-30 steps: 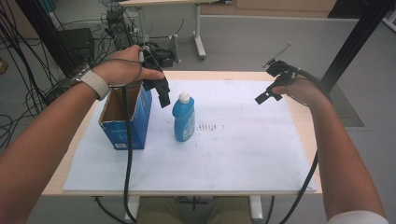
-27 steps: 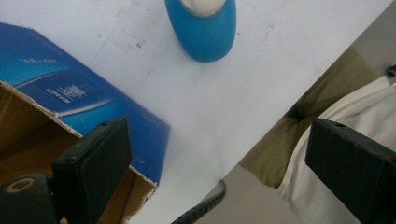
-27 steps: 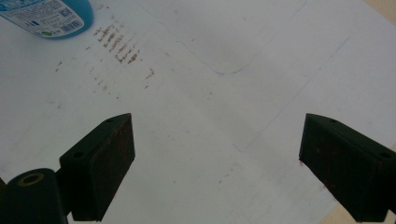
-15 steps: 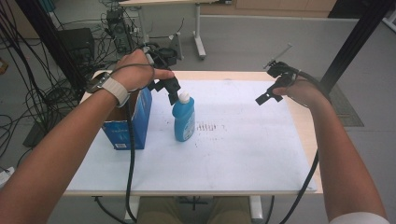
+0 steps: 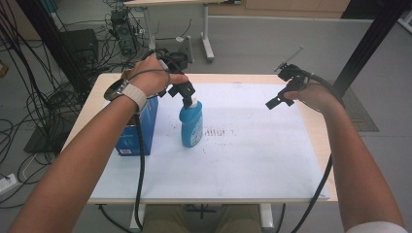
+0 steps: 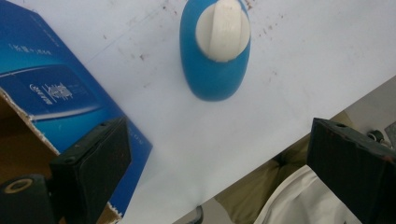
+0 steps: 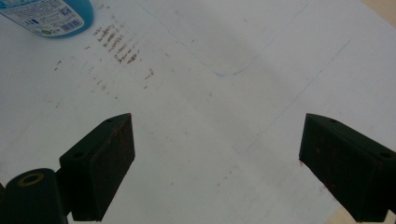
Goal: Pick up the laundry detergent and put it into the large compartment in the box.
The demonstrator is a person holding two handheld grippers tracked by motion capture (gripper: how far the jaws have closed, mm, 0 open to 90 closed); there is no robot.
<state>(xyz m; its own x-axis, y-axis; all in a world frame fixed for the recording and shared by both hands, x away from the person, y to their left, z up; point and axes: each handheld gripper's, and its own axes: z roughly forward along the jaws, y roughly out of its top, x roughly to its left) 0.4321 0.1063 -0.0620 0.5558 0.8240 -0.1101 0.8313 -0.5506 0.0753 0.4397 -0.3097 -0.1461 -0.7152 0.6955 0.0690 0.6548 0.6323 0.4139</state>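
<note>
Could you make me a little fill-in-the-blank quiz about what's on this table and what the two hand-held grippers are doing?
1. The blue bottle has a cap coloured ____.
2. The left gripper hovers right above the ____.
3. Beside the bottle stands an open blue ____.
4. The right gripper has its jaws ____ and holds nothing.

Missing words: white; bottle; box; open

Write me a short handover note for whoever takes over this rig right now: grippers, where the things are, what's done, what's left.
Left gripper: open, above the blue bottle, looking down on its white cap; not gripping.
Right gripper: open, holds nothing, above the table's far right.
Bottle: upright on the white sheet, beside the open blue box.
Done: the left gripper is lined up over the bottle.
Left: probably close on the bottle and lift it, perhaps into the box.
</note>
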